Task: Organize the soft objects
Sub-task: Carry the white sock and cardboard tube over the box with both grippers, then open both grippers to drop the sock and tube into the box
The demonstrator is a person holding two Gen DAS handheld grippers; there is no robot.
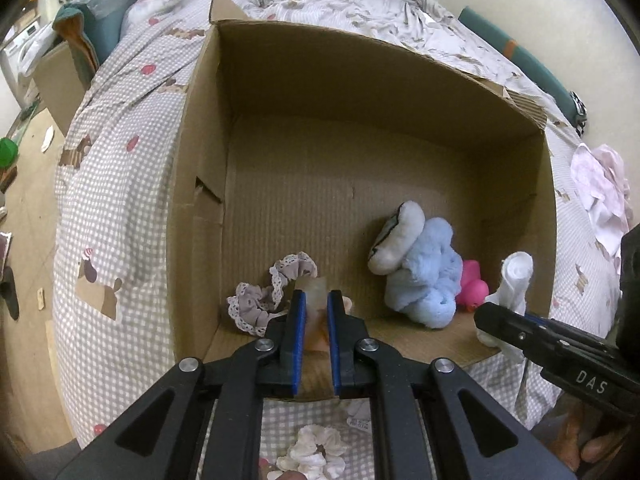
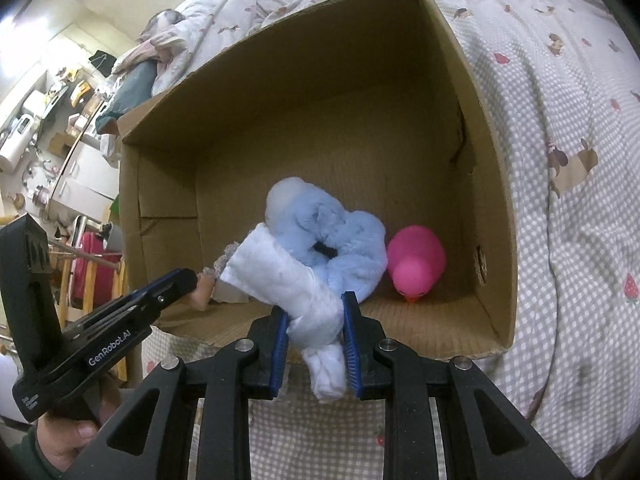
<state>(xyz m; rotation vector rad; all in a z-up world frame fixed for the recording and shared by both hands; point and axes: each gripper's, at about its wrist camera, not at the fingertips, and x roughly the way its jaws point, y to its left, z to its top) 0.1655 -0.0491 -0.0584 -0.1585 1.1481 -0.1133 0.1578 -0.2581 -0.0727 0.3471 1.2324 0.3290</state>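
An open cardboard box lies on the checked bedspread. Inside are a lace-edged grey scrunchie, a fluffy blue scrunchie with a white padded piece on it, and a pink rubber duck. My left gripper is shut on a small pale translucent soft toy over the box's near edge; it also shows in the right wrist view. My right gripper is shut on a rolled white cloth at the box's near right edge.
A white scrunchie lies on the bedspread in front of the box. Pillows and crumpled clothes lie at the head of the bed. A pale pink garment lies to the right. Cluttered shelves stand beside the bed.
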